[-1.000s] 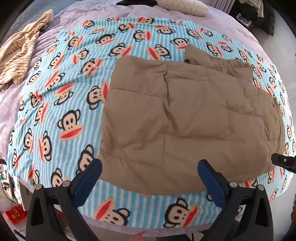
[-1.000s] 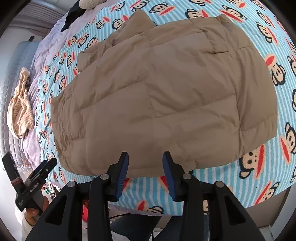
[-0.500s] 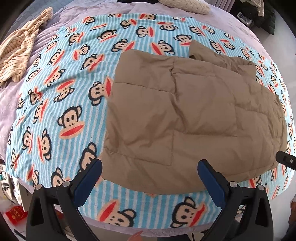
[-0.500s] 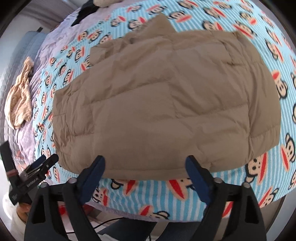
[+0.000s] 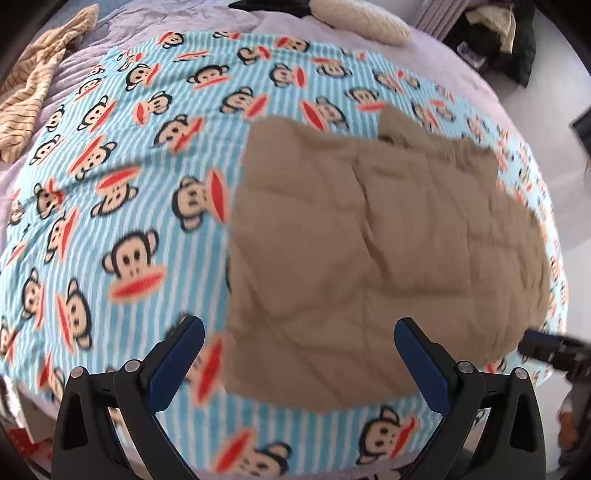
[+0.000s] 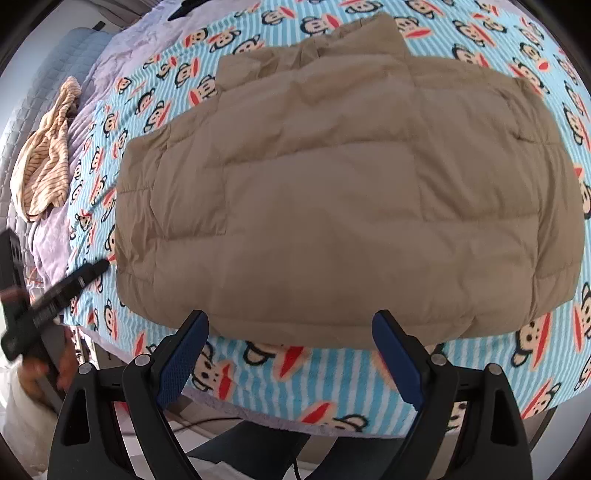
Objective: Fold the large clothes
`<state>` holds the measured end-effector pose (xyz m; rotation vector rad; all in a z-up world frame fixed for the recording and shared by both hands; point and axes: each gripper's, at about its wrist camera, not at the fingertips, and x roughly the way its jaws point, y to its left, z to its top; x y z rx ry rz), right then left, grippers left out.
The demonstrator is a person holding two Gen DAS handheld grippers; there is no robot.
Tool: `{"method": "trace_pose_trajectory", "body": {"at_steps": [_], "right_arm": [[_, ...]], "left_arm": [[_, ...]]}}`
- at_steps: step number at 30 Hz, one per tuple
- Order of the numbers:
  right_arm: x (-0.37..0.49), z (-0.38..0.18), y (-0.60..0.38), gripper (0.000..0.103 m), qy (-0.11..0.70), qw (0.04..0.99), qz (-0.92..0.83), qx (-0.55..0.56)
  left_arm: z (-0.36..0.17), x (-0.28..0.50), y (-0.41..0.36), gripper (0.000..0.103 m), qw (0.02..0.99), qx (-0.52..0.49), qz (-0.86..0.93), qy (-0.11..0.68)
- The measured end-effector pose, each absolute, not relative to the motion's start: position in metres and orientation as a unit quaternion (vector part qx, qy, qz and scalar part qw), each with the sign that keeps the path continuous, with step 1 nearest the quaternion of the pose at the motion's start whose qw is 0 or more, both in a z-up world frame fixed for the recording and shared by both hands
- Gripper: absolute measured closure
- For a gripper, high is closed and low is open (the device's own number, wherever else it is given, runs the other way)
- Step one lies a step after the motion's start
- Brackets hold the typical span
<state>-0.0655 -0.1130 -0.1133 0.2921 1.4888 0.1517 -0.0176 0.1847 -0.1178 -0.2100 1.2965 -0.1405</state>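
A tan quilted jacket (image 5: 388,251) lies folded flat on a blue striped monkey-print blanket (image 5: 122,192). Its collar end points to the far side. My left gripper (image 5: 297,332) hovers open over the jacket's near left corner, with nothing between its blue pads. My right gripper (image 6: 290,325) hangs open above the jacket (image 6: 343,192) at its near hem, also with nothing held. In the right wrist view the left gripper (image 6: 55,291) shows at the left edge, beside the jacket's left side. The right gripper's finger (image 5: 546,350) pokes in at the right of the left wrist view.
A beige striped garment (image 6: 48,158) lies crumpled on the lavender sheet (image 6: 110,62) at the far left. A cream pillow (image 5: 369,22) and a dark heap of clothes (image 5: 513,40) sit at the far end. The bed's near edge (image 6: 266,413) runs just under both grippers.
The right gripper's jaws went from a narrow gap to wide apart. Both grippers slid sideways along the near edge, and the left wrist view is now blurred by motion. The jacket lies as before.
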Motion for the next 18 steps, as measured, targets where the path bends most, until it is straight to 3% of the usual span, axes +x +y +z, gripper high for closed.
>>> {"method": "trace_pose_trajectory", "body": {"at_steps": [8,18], "right_arm": [[-0.073,-0.117,-0.113,0.011,0.684,0.715,0.05,0.137],[-0.074,-0.126,-0.113,0.011,0.693,0.704,0.03,0.152]], "left_arm": [[-0.161,0.031,0.234,0.0,0.749,-0.192,-0.153,0.616],[-0.234,0.074,0.197,0.0,0.676,-0.259,-0.256,0.641]]}}
